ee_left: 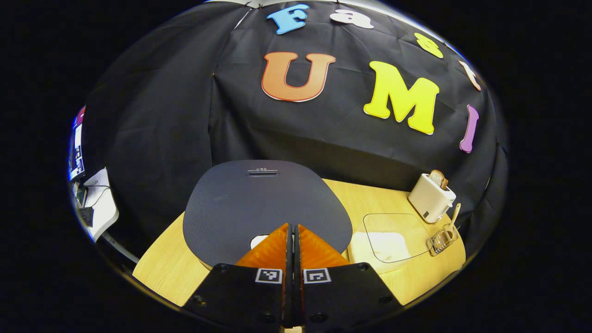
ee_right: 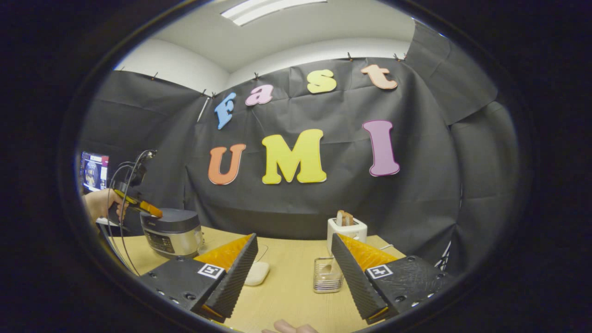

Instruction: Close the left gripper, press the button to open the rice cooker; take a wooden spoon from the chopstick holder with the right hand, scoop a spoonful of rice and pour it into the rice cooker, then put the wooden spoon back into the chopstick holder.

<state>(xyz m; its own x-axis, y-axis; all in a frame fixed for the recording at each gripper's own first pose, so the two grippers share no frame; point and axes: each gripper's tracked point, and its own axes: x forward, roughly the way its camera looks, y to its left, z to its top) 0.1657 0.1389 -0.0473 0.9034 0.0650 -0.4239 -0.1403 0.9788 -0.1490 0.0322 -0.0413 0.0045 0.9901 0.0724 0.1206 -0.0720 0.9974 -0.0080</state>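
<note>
The left gripper (ee_left: 292, 226) has its 2 fingers pressed together with nothing between them, tips low in the centre of the left gripper view, just over the front of the cooker (ee_left: 266, 208); whether they touch the pale button (ee_left: 258, 240) beside them cannot be told. The cooker's lid is down: a wide, dark, matte, finely textured dome, rounded at the corners. In the right gripper view the cooker (ee_right: 173, 233) sits at the left with a shiny metal body, and the right gripper (ee_right: 293, 259) hangs wide apart and empty at the bottom. Between its fingers stands the holder (ee_right: 327, 275), a small wire basket, in front of a white toaster (ee_right: 347, 231). In the left gripper view the spoon (ee_left: 453, 219) leans in that holder (ee_left: 443, 240) at the lower right, next to a clear, flat-lidded container of rice (ee_left: 386, 243). The spoon looks light, stiff and smooth; its thin handle, standing clear above the wire, is likely the best grip, taken high. The button should need only a firm, short push.
</note>
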